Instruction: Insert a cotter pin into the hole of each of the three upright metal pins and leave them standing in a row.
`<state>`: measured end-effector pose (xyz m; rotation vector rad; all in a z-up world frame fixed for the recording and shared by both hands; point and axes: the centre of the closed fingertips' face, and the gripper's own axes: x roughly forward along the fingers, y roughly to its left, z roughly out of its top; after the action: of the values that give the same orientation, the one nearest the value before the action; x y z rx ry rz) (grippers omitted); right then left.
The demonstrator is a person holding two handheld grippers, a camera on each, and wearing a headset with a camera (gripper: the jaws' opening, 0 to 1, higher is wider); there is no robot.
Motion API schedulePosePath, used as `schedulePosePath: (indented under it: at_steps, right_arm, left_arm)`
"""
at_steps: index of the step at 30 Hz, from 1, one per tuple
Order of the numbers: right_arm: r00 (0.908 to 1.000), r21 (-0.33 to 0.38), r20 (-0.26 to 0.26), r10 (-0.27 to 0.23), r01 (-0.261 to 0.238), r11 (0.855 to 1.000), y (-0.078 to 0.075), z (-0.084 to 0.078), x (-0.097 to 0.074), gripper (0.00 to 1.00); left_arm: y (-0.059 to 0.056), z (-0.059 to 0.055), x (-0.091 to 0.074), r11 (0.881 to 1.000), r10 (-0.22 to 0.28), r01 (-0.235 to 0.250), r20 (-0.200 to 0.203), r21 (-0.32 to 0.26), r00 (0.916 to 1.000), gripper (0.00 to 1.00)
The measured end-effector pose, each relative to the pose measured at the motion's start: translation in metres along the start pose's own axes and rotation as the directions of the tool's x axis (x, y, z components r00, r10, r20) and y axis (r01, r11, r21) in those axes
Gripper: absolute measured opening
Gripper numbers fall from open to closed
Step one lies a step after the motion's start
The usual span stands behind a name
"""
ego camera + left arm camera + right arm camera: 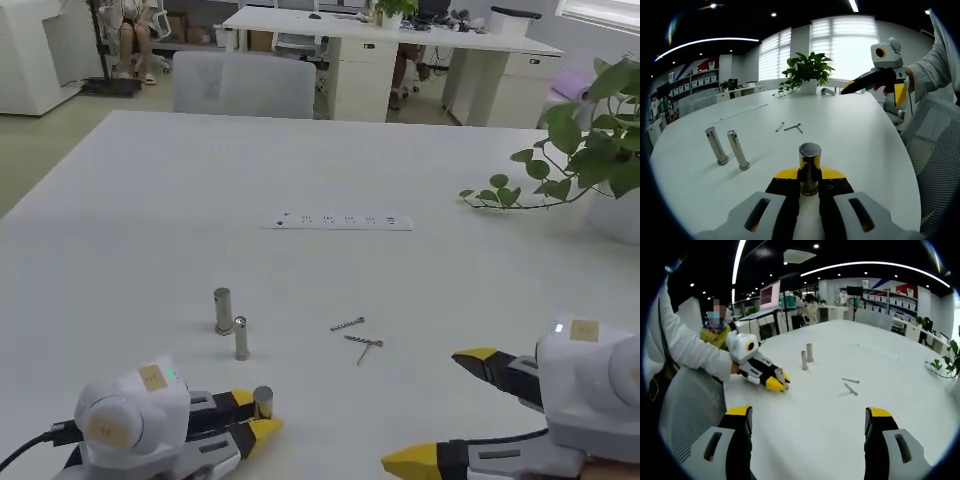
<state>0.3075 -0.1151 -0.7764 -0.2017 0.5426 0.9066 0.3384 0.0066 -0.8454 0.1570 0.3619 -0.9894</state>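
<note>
On white office table, loose cotter pins

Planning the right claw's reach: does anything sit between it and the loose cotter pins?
Nothing visible does. Only tabletop separates the open right claw from the cotter pins ahead; the two upright metal pins stand farther away, off that line.

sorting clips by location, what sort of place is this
Most likely an open-plan office: a large white table with a power strip on it, desks and a monitor behind, and a potted plant.
</note>
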Motion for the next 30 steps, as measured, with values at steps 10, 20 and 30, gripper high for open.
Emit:
schedulePosePath:
  at_steps: [10,20,30]
  right_arm:
    - [1.0000,-0.002,0.002,0.003,-0.003,1.000,0.001,0.001,0.000,0.95]
    - [0.9999,-0.003,0.013,-0.002,0.002,1.000,-0.002,0.003,0.000,0.95]
    - [0.9998,-0.001,0.019,0.007,-0.007,1.000,-0.002,0.001,0.001,0.94]
  left_arm:
    - [0.000,0.007,-0.001,0.999,-0.012,0.013,0.037,-0.038,0.9992,0.26]
    - [0.002,0.010,-0.012,0.999,-0.011,0.012,0.029,-0.049,0.9995,0.30]
    - [0.005,0.016,-0.031,0.997,-0.007,0.009,0.026,-0.076,0.9996,0.41]
